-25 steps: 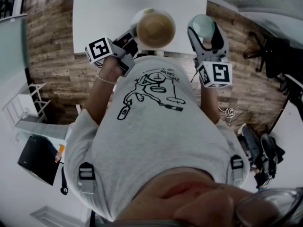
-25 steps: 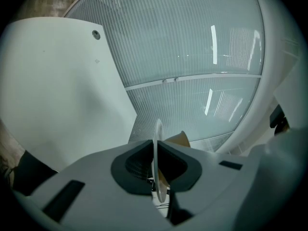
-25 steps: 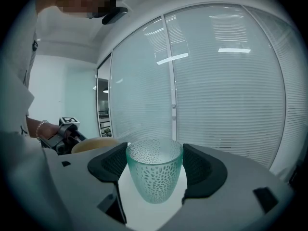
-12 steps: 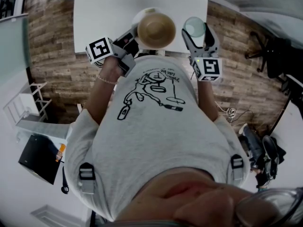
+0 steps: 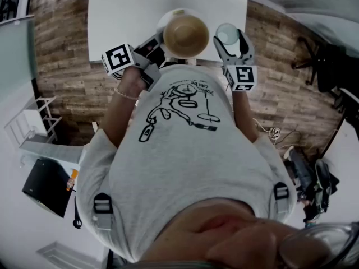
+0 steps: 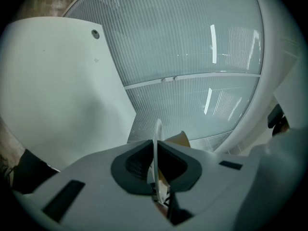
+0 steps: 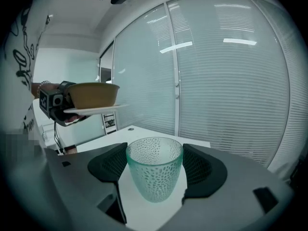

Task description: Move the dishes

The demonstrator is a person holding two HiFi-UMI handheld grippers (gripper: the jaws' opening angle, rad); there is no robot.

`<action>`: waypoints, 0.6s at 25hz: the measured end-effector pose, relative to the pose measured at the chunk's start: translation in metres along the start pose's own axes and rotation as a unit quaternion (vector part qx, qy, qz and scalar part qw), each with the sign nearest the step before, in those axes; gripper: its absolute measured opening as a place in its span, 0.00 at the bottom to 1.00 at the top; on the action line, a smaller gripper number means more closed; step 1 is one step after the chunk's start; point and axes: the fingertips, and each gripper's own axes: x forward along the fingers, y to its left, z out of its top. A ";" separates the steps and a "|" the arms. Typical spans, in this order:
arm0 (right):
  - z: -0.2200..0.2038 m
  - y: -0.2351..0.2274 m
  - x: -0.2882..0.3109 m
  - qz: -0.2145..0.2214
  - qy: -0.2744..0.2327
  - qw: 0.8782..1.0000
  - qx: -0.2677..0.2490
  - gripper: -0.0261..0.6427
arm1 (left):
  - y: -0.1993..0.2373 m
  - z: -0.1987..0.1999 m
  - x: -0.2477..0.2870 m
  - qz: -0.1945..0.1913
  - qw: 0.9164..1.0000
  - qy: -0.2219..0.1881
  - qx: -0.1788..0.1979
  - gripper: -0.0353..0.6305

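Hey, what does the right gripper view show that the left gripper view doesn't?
Only the right gripper view: a dimpled glass clamped in the right tool, and the brown bowl seen whole, sitting on the plate. Only the left gripper view: the left tool pinching that plate's rim edge-on, close up. Both: plate, bowl, white table, blinds.

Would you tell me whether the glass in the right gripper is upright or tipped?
Upright: the glass sits rim uppermost, its sides tapering straight down.
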 end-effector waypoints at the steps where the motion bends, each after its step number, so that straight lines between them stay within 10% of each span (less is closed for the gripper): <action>1: -0.006 -0.001 0.001 0.000 0.003 1.000 0.001 0.59 | 0.000 0.000 0.000 0.000 1.000 0.001 0.001 0.08; 15: -0.099 -0.013 0.023 0.006 0.065 0.998 0.004 0.59 | -0.001 -0.001 0.001 -0.005 1.000 0.005 -0.004 0.08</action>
